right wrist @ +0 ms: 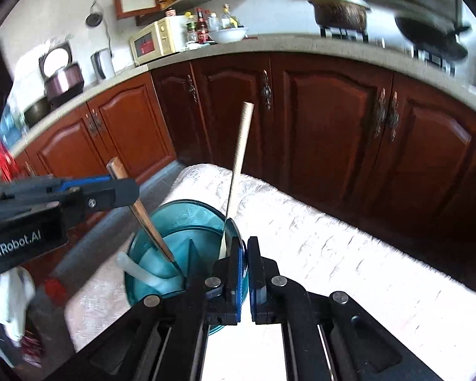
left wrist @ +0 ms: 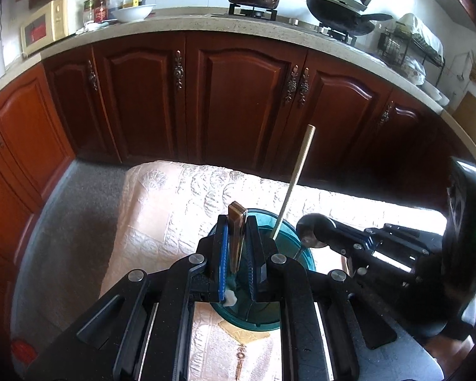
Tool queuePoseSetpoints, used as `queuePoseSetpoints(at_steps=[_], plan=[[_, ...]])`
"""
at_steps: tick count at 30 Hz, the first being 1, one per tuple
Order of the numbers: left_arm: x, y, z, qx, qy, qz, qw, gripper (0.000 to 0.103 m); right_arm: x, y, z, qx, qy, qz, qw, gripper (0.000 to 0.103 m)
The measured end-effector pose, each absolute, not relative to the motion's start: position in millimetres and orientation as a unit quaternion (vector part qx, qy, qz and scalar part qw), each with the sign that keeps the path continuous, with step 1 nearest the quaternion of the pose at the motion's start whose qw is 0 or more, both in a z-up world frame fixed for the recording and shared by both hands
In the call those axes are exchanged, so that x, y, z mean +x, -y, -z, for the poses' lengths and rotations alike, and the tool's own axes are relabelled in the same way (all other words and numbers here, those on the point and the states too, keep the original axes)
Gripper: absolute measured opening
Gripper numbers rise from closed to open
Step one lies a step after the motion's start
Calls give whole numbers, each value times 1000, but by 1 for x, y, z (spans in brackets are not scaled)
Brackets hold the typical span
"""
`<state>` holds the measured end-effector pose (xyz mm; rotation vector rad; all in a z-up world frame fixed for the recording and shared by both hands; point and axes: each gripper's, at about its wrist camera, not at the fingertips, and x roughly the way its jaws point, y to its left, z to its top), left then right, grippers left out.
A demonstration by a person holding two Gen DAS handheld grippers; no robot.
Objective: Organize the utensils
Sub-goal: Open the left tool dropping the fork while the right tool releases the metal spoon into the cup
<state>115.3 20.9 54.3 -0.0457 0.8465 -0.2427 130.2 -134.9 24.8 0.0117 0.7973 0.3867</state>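
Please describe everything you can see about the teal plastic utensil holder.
The round, translucent teal plastic utensil holder stands upright on the pale embroidered tablecloth. Inner walls divide it into compartments. A pale wooden-handled utensil leans inside it. The left claw lowers a brown-handled utensil into it. The right claw grips its rim.

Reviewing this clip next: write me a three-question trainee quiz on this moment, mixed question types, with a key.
1. True or false: the left gripper holds the brown-handled utensil with its lower end inside the teal holder.
2. Multiple choice: the right gripper is A) clamped on the teal holder's rim, B) gripping the light-handled utensil, C) resting on the stove.
3. Fill in: the teal holder stands on a ____ cloth.

Key:
1. True.
2. A; its fingers stand on either side of the rim, nearly closed.
3. Pale patterned.
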Motion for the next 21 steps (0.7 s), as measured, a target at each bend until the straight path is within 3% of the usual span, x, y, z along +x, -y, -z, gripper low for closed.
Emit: queuePoseSetpoints(at_steps=[3,7,9,12,21], plan=[[112,-25,-58,-31,-409,118,904,13,137,150,-21,63,-411,-201,887,6],[104,-26,-65,-38,-402,122,907,37,133,162,-18,84,-416,-193,885,7],[101,-28,-66,-45,-405,124,905,41,129,164,-18,87,-415,-194,884,10],[94,-29,-69,-47,-403,121,906,43,121,167,-21,89,-411,-191,887,27],[68,-27,-73,-31,-388,102,915,48,93,169,-38,77,-393,-194,896,30]])
